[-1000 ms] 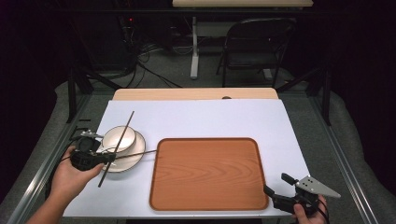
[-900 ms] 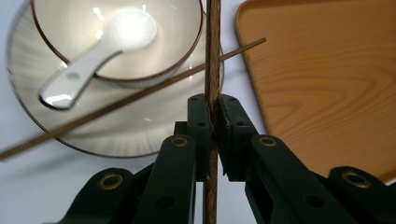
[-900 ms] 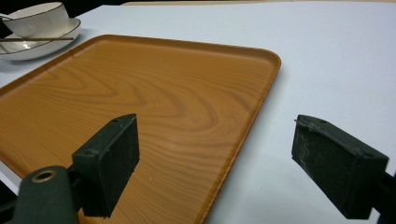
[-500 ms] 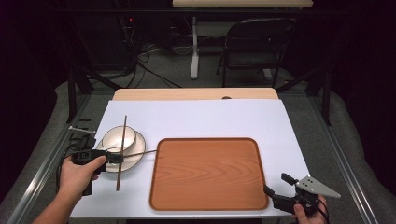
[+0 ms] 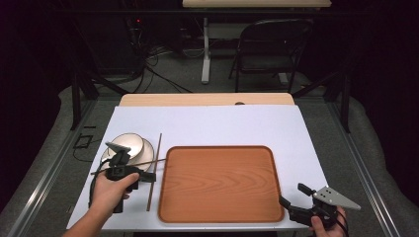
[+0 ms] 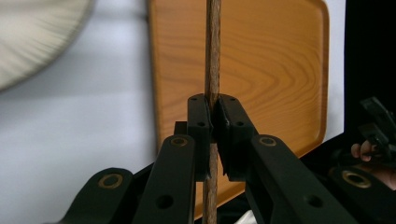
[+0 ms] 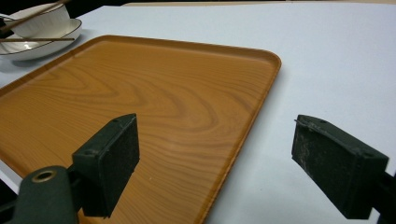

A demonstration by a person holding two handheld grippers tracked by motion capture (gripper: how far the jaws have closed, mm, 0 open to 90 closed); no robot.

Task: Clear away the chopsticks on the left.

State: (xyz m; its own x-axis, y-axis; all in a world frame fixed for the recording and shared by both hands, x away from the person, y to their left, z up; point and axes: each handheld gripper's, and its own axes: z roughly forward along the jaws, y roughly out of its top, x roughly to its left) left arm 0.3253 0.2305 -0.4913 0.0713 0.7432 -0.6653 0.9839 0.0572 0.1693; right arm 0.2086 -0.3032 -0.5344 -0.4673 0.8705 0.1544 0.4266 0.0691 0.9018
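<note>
In the high view the left tool [image 5: 148, 176] is sitting at the near left of the desk [image 5: 222, 126], and the hand [image 5: 109, 190] holding it is covering most of its body. Its jaws are pressing together on a chopstick [image 5: 154, 168], which is running away from the person just beside the left edge of the tray [image 5: 221, 183]. In the left gripper view the same chopstick [image 6: 212, 51] is rising straight up between the pads, its lower end cut off by the bottom edge. A second chopstick [image 5: 129, 165] is lying crosswise just behind the left tool, its far end reaching toward the tray; whether it is touching the tool is hard to tell. Behind the left tool a bowl [image 5: 127, 144] is sitting on a plate [image 5: 108, 155], partly hidden by the tool's grey plate. What the bowl is holding cannot be made out. The wooden tray is lying bare between the two tools. At the near right corner the right tool [image 5: 291, 201] is hovering with its jaws spread wide apart, gripping nothing, pointing toward the tray's near right corner. Its hand [image 5: 325, 228] is cut off by the bottom edge. A folding chair [image 5: 269, 52] is standing on the floor beyond the desk.
</note>
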